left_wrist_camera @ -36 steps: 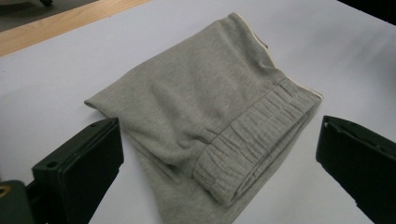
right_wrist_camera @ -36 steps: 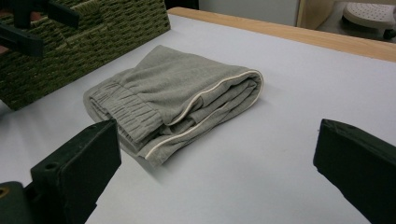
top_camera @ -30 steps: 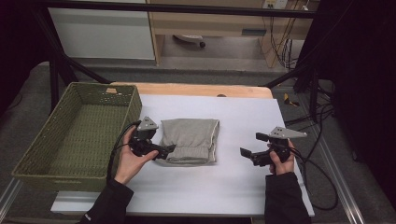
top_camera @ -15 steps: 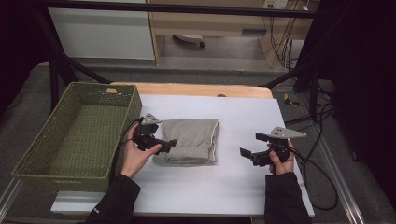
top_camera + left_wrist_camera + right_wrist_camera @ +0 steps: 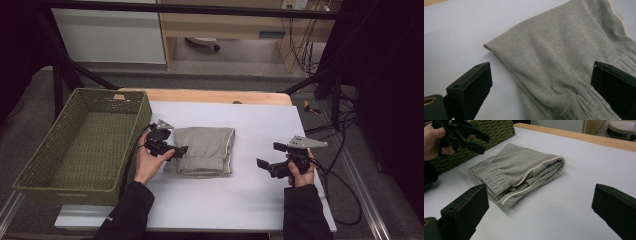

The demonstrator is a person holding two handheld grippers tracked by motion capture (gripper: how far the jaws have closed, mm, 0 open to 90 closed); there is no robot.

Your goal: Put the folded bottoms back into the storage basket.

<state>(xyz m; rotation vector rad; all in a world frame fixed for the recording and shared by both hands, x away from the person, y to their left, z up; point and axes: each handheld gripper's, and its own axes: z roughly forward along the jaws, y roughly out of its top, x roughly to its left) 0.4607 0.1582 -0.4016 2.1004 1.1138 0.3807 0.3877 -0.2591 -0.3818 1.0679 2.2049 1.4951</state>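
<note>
Folded grey garment (image 5: 205, 150): lies mid-tabletop (image 5: 260, 200), ribbed band toward the person. Left claw (image 5: 176, 150): jaws wide apart, holding nothing, poised over the garment's left edge. Right claw (image 5: 264, 164): jaws wide apart, empty, well apart to the garment's right. Green woven basket (image 5: 35, 162): at the tabletop's left edge.

— Any legible text, labels, brands or numbers on record?
— None. The tag on the basket (image 5: 119, 97) rim is too small to read. The folded garment (image 5: 206, 150) shows plain cloth with no print.
— Signs elsewhere?
— None legible in any view.
</note>
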